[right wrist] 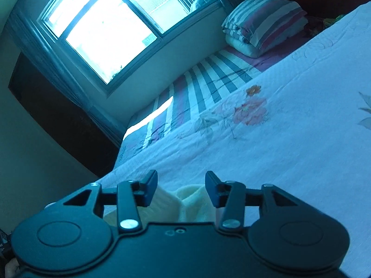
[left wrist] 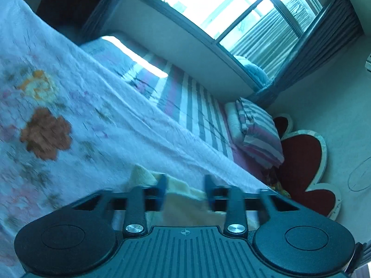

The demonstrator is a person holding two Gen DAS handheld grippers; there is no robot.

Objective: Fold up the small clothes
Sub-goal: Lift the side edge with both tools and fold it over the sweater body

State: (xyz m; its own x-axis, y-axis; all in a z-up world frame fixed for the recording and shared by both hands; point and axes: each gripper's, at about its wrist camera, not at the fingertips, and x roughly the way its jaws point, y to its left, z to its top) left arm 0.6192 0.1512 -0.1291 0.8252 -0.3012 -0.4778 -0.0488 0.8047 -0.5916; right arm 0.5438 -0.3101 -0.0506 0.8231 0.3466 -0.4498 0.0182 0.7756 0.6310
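The pale yellow soft cloth garment (right wrist: pixel 192 199) lies directly between and below both tongs on the bed (right wrist: pixel 278 150); the left tongs (left wrist: pixel 185 185) and right tongs (right wrist: pixel 179 186) stand apart, clamped on nothing; neither looks nearer.

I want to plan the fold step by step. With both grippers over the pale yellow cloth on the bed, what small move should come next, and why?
Probably close the right gripper on the pale yellow soft cloth. Its jaws stand open with the cloth bunched between them, not pinched. The left gripper is also open over the same cloth on the white flowered bedspread, so neither grips it yet.

Garment (right wrist: pixel 192 199) on bedspread (right wrist: pixel 289 143)
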